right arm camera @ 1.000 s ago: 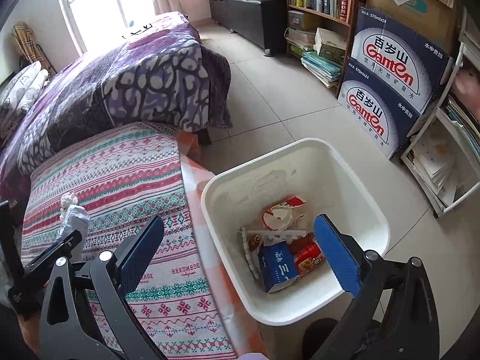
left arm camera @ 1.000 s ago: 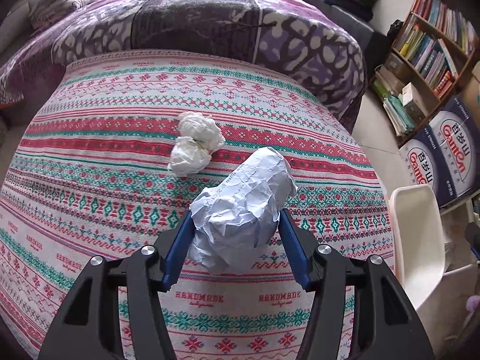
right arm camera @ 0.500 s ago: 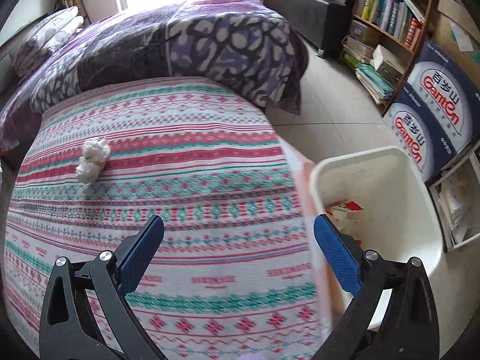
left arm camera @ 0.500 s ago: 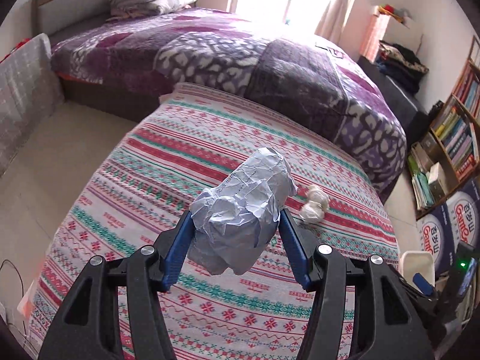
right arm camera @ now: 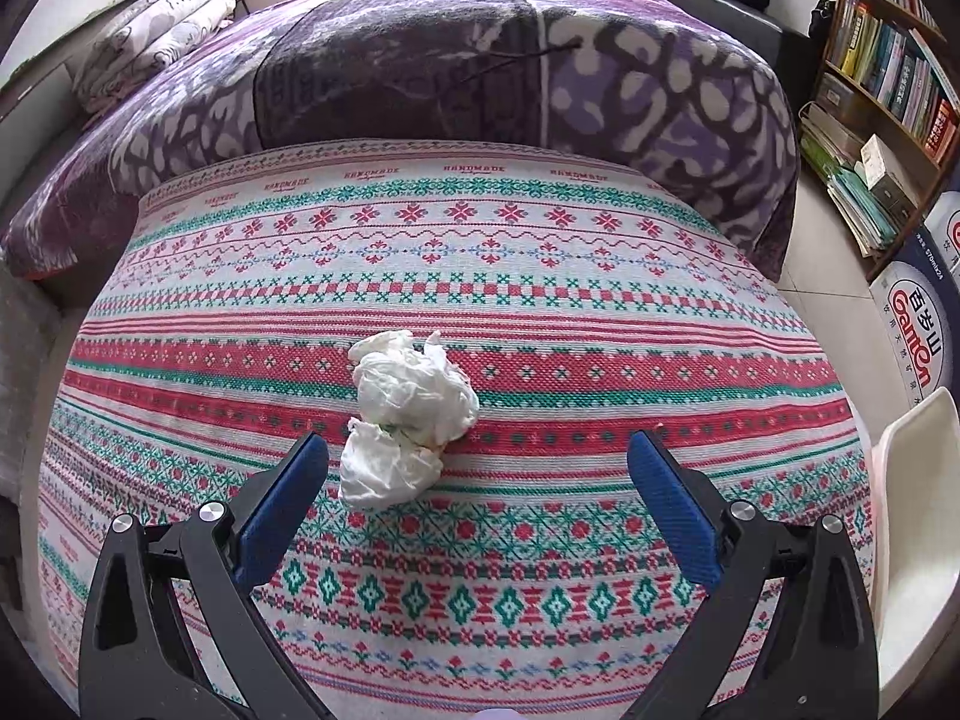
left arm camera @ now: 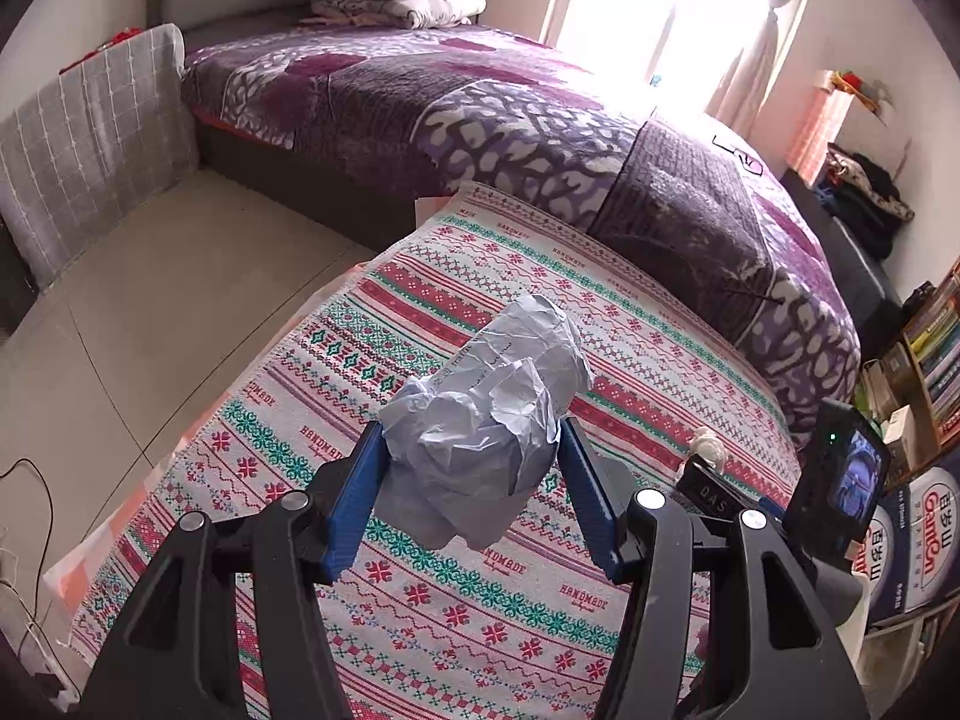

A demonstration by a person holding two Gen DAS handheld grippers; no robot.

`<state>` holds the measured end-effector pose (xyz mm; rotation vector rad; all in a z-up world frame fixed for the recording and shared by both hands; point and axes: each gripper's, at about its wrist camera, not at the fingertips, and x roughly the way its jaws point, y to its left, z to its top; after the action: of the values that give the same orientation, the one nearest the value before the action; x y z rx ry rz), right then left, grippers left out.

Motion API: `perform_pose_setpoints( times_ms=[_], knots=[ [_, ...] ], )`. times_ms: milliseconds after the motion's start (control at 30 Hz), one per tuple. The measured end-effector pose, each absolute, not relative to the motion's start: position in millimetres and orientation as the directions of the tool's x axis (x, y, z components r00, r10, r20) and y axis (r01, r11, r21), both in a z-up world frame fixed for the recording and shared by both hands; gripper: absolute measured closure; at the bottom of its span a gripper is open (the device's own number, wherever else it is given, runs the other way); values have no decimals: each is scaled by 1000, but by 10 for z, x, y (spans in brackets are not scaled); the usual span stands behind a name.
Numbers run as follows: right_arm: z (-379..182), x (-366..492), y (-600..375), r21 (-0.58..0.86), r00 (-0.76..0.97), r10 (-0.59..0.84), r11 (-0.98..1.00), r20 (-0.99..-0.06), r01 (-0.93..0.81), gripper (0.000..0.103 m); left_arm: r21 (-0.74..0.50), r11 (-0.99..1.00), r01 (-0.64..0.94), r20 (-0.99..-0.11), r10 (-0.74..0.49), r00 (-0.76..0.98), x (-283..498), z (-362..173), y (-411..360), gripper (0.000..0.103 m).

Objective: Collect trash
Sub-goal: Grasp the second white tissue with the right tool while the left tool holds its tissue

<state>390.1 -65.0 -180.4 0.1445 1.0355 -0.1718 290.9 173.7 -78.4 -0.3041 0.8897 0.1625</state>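
While blue fingers (left arm camera: pixel 354 498) pinch it, paper ball (left arm camera: pixel 486 432) seemingly protrudes

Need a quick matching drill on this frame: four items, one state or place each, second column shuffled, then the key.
Items:
1. crumpled paper ball
2. white tissue wads
3. right gripper
4. white bin

States/places:
A. open, nothing between the pads
B. lying on the patterned cloth
C. clamped in the left gripper
D. at the cloth's right edge, only partly in the right wrist view

Pairs: 1-C, 2-B, 3-A, 4-D
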Motion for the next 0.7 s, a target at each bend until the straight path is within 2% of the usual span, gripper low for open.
perform_pose_setpoints(
  times_ms=[100,200,233,300,700],
  knots=[
    [-1875,3979,-641,54,486,-55,977,-872,207,28,-203,939,-276,-783,14,622,2901,-789,1788,45],
    [-1868,3964,-617,110,495,10,979,-869,172,53,-209,936,-284,-775,19,632,2869,-751,1822,45],
    [-1844,3951,-580,118,500,29,982,-866,146,71,-210,935,-286,-771,21,636,2851,-735,1826,45],
    [-1764,3881,-520,76,524,2,990,-852,120,72,-203,937,-285,-760,33,649,2815,-687,1810,45],
    [-816,2994,-703,67,714,29,997,-699,26,72,-156,953,-261,-673,91,734,2502,-313,1583,45]
  ],
)
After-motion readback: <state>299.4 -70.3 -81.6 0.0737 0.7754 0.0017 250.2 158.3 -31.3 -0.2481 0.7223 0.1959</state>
